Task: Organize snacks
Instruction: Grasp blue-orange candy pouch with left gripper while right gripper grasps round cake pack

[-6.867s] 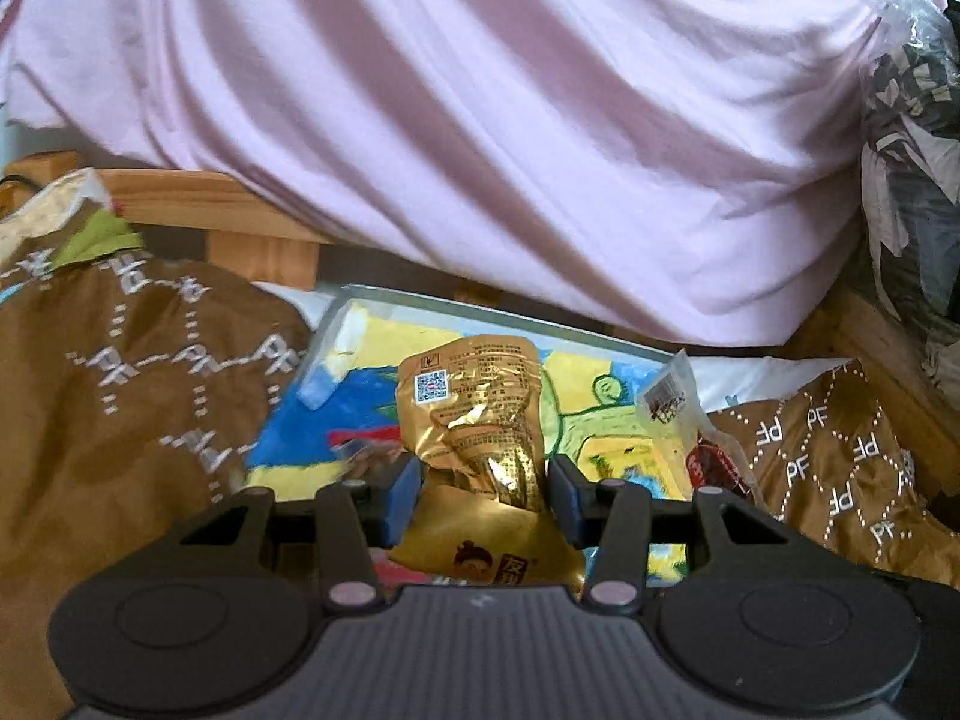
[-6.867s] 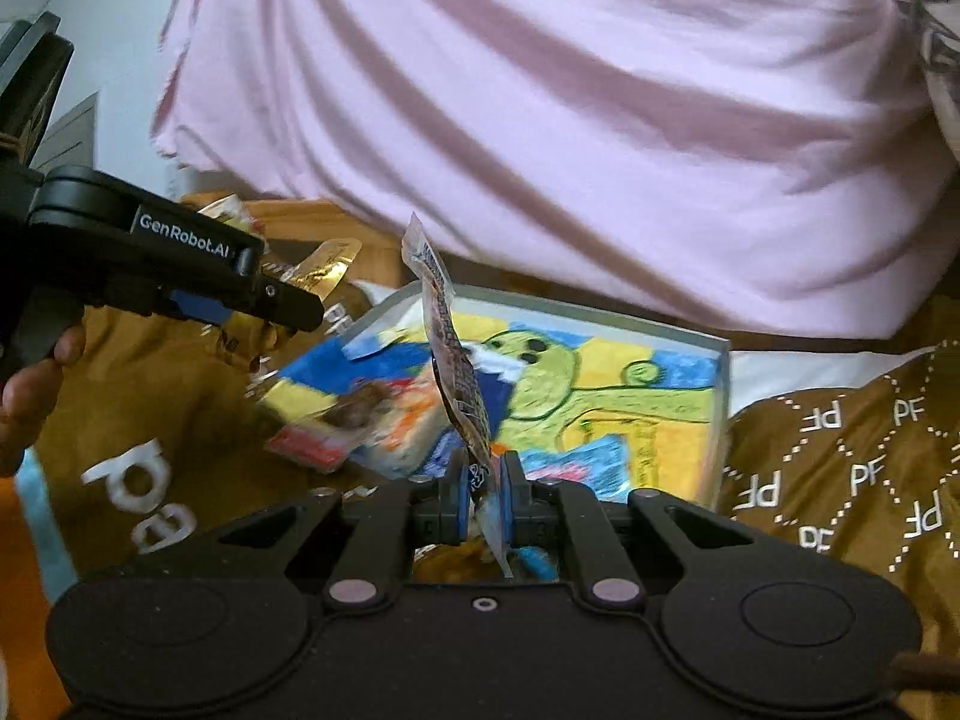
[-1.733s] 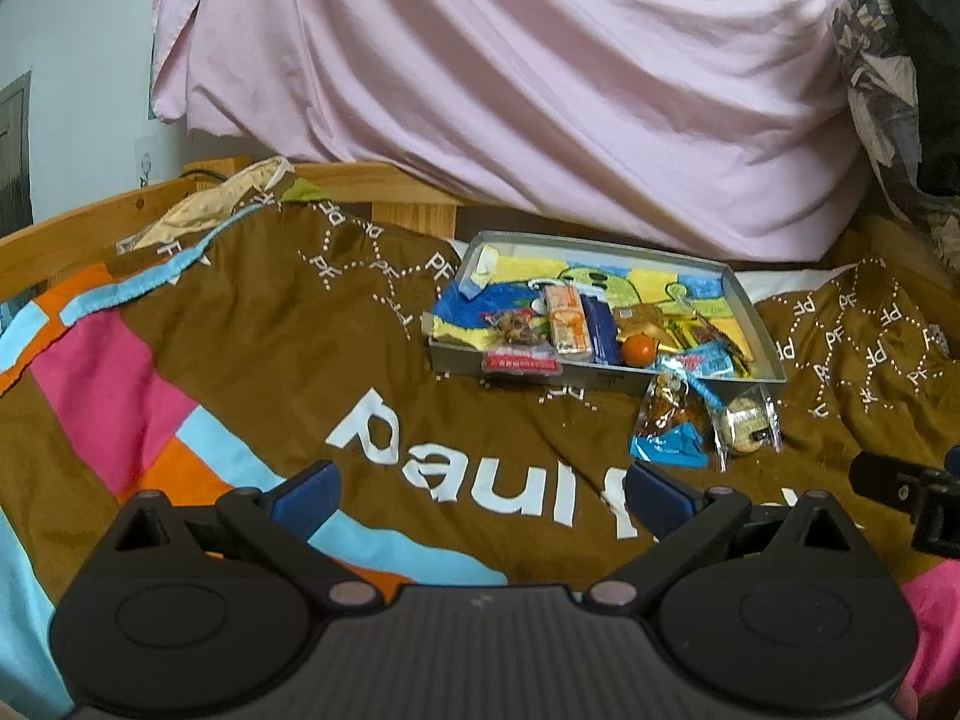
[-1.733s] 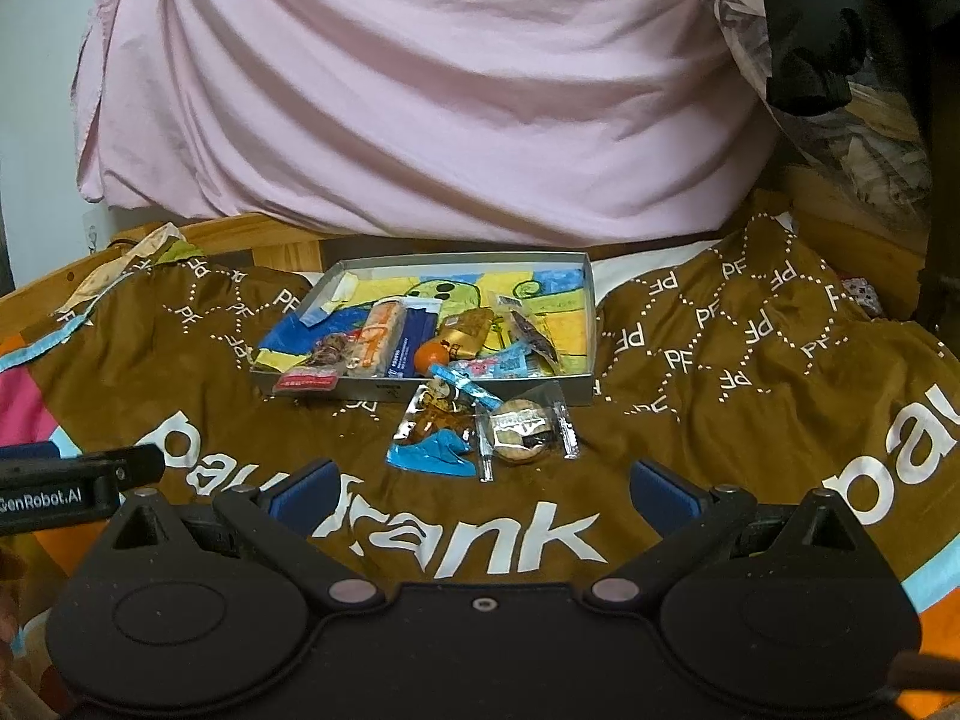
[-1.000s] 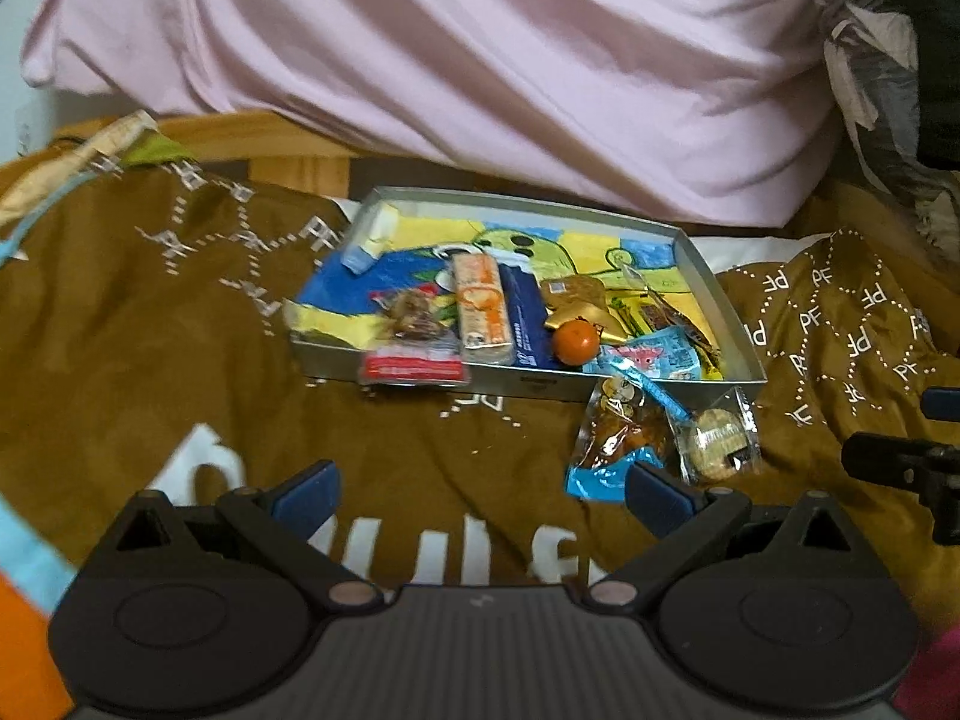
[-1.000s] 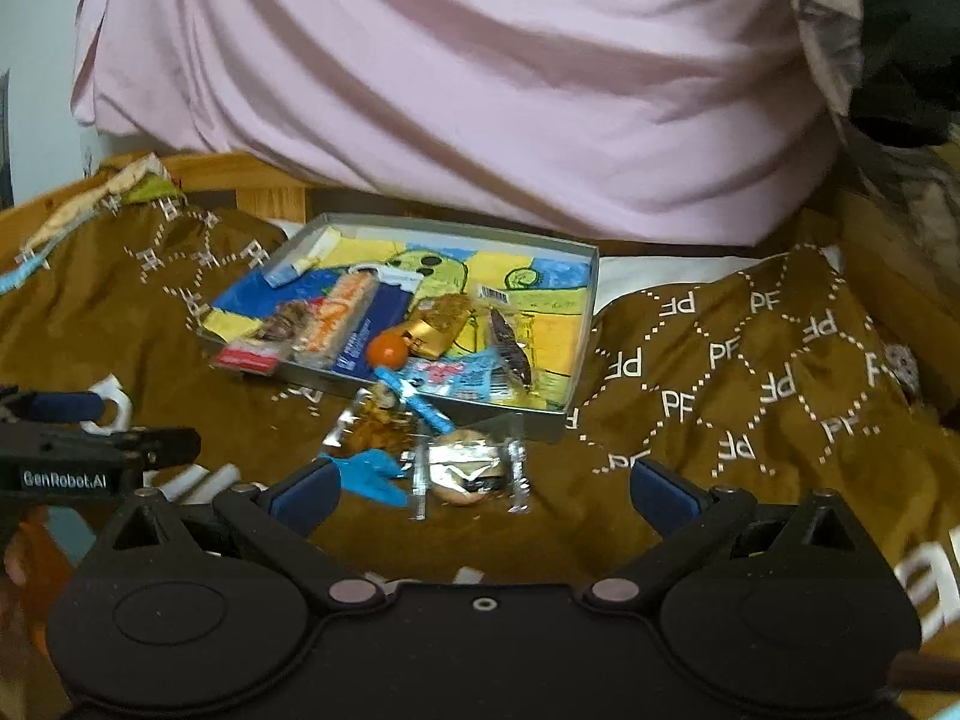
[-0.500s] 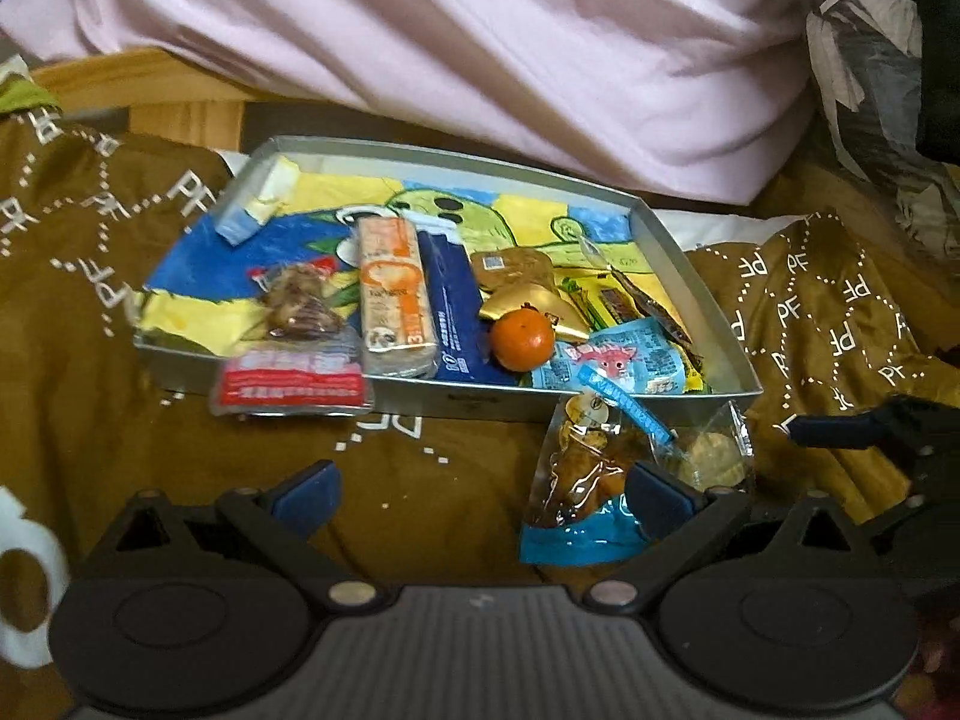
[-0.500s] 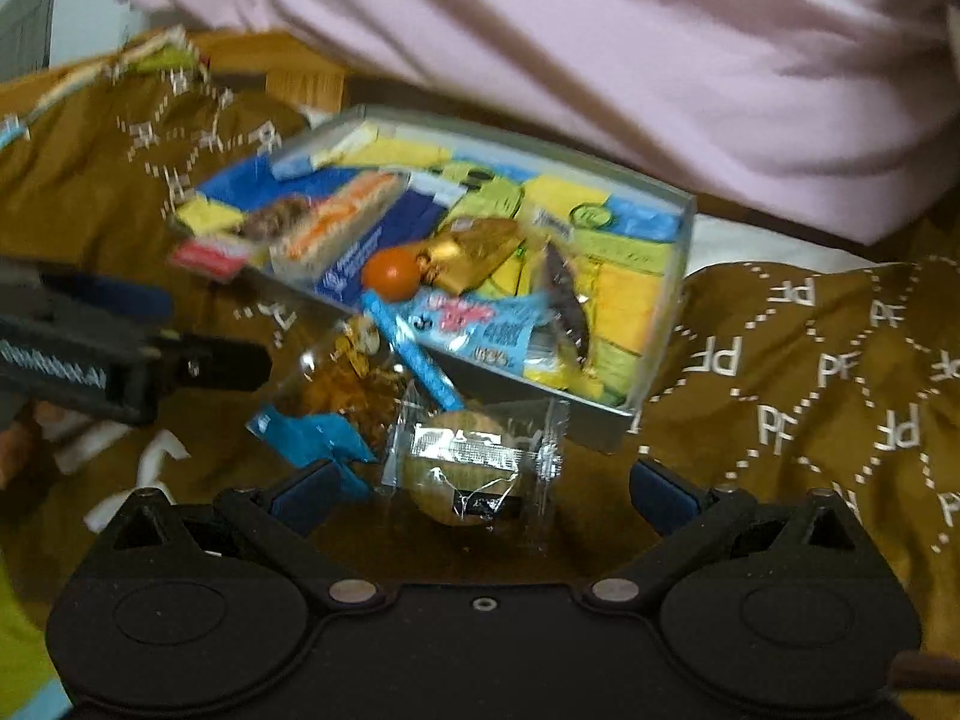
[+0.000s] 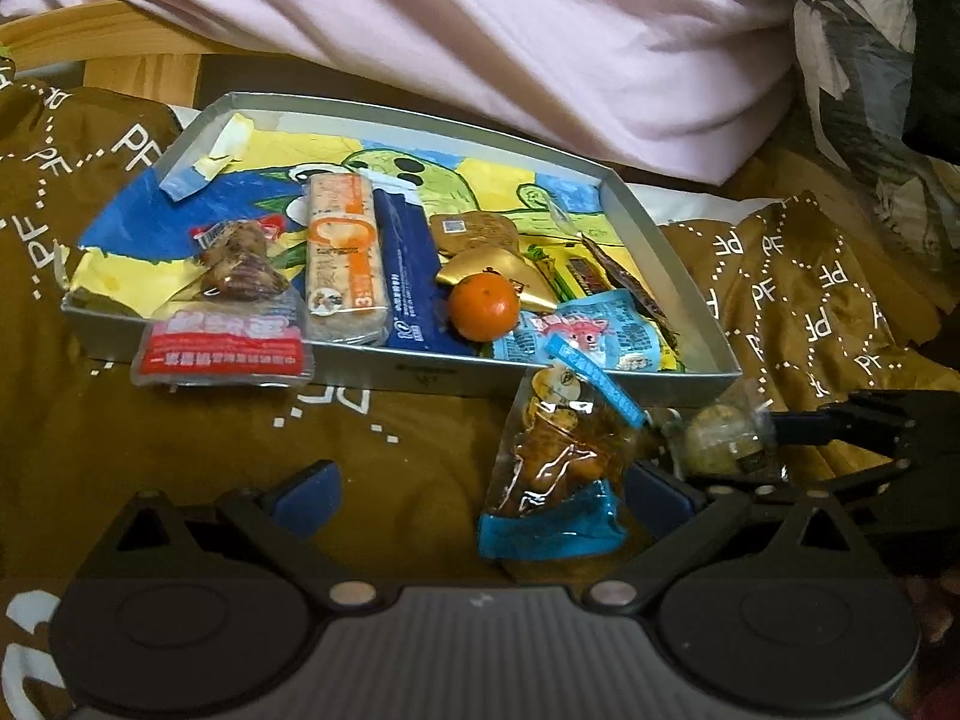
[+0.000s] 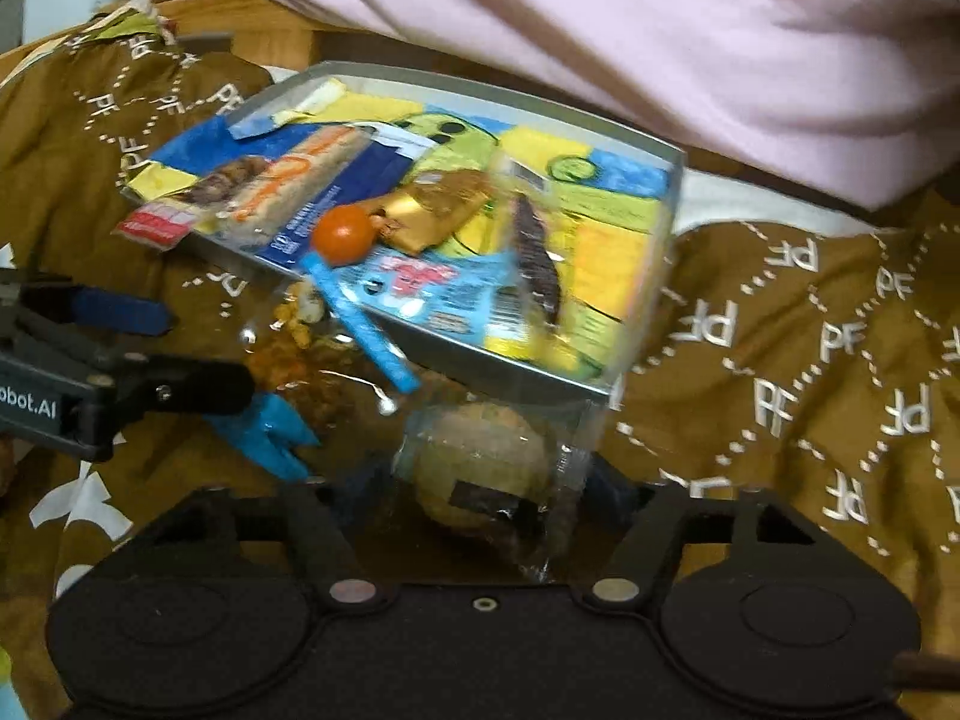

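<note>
1. Most snacks lie in the tray point(image 9: 672, 252).
2. Right gripper point(image 10: 480, 495), jaws just closing, straddles the wrapped cookie point(image 10: 480, 468) outside; contact unclear.
3. Left gripper point(image 9: 480, 495) gapes around the blue-ended packet point(image 9: 558, 468).

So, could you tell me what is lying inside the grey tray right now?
In the grey tray: a small orange fruit, an orange-and-white bar, a dark blue pack, a gold pouch and a light blue packet. The colourful lining beneath them is partly hidden.

Matt grey metal tray point(image 9: 672, 252); inside it, glossy gold foil packet point(image 9: 504, 270); just in front, crinkly clear plastic cookie wrapper point(image 10: 486, 468); beneath, matt brown cloth blanket point(image 9: 180, 450); behind, smooth pink fabric sheet point(image 9: 480, 30)
</note>
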The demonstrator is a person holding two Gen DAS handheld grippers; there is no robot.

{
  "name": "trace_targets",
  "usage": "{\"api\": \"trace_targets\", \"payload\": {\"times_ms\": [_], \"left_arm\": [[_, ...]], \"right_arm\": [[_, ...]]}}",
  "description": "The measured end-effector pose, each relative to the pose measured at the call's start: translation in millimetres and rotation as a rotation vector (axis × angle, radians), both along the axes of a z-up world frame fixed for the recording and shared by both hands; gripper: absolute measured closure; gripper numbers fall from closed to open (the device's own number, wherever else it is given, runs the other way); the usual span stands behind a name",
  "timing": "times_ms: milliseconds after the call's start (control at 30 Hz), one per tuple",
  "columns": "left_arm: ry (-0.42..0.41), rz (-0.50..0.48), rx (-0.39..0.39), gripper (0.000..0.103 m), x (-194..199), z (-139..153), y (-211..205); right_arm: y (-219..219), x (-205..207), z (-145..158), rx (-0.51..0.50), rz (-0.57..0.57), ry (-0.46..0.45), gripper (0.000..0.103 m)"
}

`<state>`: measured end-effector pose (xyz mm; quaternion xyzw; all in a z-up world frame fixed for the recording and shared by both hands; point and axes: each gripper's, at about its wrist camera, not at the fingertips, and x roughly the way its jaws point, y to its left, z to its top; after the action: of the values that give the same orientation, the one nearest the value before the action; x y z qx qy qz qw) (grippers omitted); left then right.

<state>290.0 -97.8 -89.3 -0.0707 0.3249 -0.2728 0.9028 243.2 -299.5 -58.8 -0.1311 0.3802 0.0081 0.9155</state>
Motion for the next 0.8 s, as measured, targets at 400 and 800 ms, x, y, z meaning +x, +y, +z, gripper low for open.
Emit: {"api": "trace_targets", "payload": {"times_ms": [400,800], "left_arm": [[-0.078,-0.157,0.107,0.025,0.1,-0.3,-37.8],[-0.069,-0.14,0.176,0.044,-5.8,-4.0,-45.9]], "right_arm": [[-26.8,-7.4,11.1,0.059,-0.013,0.014,0.034],[-28.9,9.6,3.8,0.173,-0.053,0.016,0.02]]}}
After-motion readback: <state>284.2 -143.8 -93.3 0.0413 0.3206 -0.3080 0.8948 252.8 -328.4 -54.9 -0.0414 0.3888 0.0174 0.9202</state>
